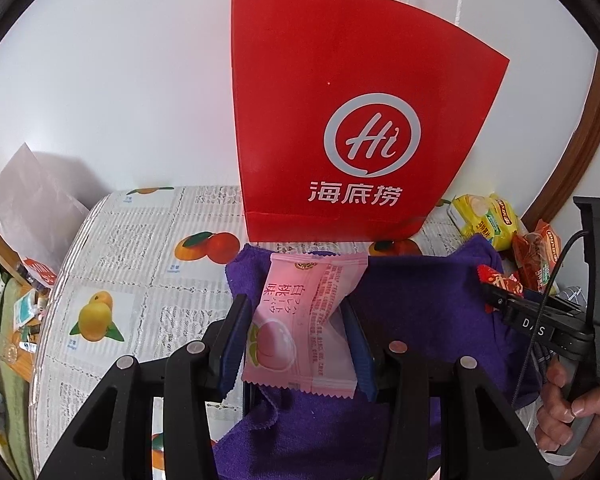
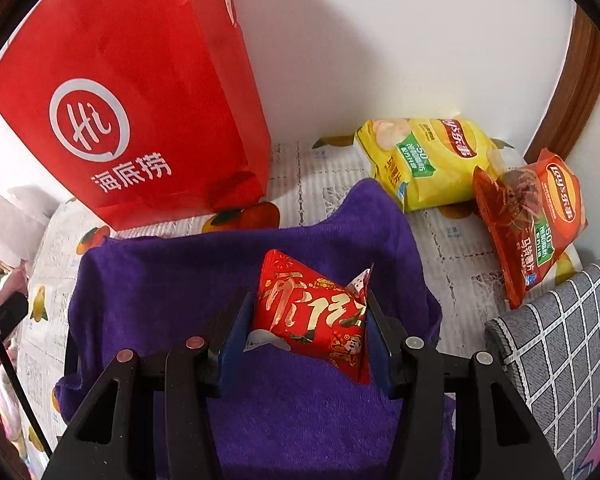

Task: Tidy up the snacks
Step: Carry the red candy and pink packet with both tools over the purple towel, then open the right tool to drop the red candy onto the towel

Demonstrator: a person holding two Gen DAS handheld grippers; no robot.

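Your left gripper (image 1: 296,344) has its fingers (image 1: 234,344) clamped on a pink peach-print snack packet (image 1: 304,320), pinching it from both sides so it stands lifted above the purple towel (image 1: 420,300) spread on the table (image 1: 140,240). Your right gripper (image 2: 306,332) has its fingers (image 2: 232,344) pressed against the sides of a red snack packet with gold characters (image 2: 312,312), which sits tilted between them, also above the purple towel. Behind the towel, a red paper bag with a white "Hi" logo (image 1: 340,120) stands upright against the white wall. To the right of the towel, a yellow chip bag (image 2: 428,160) lies on the fruit-print tablecloth, and an orange-red chip bag (image 2: 536,224) leans just beside it, overlapping its right edge. In the left wrist view, your right hand (image 1: 572,408) shows at the lower right edge, wrapped around the other gripper's handle.
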